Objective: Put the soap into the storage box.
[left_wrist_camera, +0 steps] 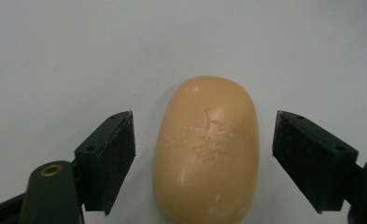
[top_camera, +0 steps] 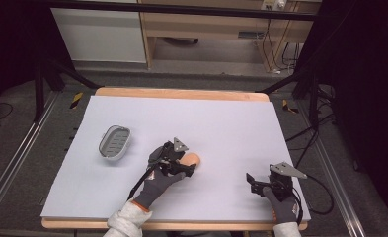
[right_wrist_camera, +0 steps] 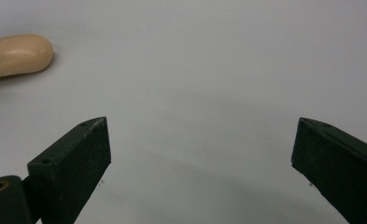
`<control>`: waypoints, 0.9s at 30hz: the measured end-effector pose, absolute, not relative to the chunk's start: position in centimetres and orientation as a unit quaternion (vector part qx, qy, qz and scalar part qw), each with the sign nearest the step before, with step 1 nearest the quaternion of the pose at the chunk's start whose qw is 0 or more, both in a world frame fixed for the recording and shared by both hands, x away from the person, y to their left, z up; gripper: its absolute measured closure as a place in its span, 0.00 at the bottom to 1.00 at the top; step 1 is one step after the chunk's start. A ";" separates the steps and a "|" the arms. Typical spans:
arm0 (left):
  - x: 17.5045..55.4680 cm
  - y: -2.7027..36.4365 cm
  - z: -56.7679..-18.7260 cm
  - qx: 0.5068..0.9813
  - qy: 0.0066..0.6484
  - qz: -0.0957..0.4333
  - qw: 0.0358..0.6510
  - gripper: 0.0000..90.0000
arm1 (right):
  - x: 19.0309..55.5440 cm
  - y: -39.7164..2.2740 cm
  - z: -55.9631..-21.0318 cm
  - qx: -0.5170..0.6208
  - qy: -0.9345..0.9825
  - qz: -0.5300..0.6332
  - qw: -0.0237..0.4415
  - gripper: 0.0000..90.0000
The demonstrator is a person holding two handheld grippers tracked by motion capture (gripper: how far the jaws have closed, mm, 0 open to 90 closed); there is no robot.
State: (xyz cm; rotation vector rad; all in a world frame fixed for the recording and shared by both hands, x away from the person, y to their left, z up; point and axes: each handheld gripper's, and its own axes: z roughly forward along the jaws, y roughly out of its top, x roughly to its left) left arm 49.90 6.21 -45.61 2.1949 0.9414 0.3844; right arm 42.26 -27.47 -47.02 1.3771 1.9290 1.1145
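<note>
Peach soap bar (left_wrist_camera: pixel 207 149) flat on white counter (top_camera: pixel 221 123), between parted fingers (left_wrist_camera: pixel 109 158) of left gripper (top_camera: pixel 184 165), ungrasped; grey dish (top_camera: pixel 115 143) left of soap, empty; right gripper (top_camera: pixel 260 182) right of soap, fingers apart, idle; lifting remains.

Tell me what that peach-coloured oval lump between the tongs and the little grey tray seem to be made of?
The lump looks like a bar of soap: matte, waxy, with a pressed stamp, fine cracks and pale scuffs. The left tongs stand open on either side of it, not touching. The grey tray looks like moulded plastic, smooth, with a ribbed or slotted floor, likely a soap dish; it is too small here to be sure.
</note>
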 end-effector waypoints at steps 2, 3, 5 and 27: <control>50.0 6.1 -45.8 0.852 0.362 0.149 0.347 0.23 | 42.3 -27.5 -47.0 0.508 0.712 0.411 0.258 0.05; 50.1 6.0 -46.1 0.854 0.362 0.150 0.342 0.23 | 42.3 -27.5 -47.1 0.507 0.712 0.410 0.259 0.05; 50.2 6.0 -46.3 0.856 0.363 0.147 0.338 0.23 | 42.3 -27.4 -47.1 0.508 0.713 0.410 0.257 0.05; 50.6 5.2 -47.4 0.864 0.363 0.134 0.323 0.32 | 42.3 -27.4 -47.1 0.509 0.714 0.410 0.252 0.05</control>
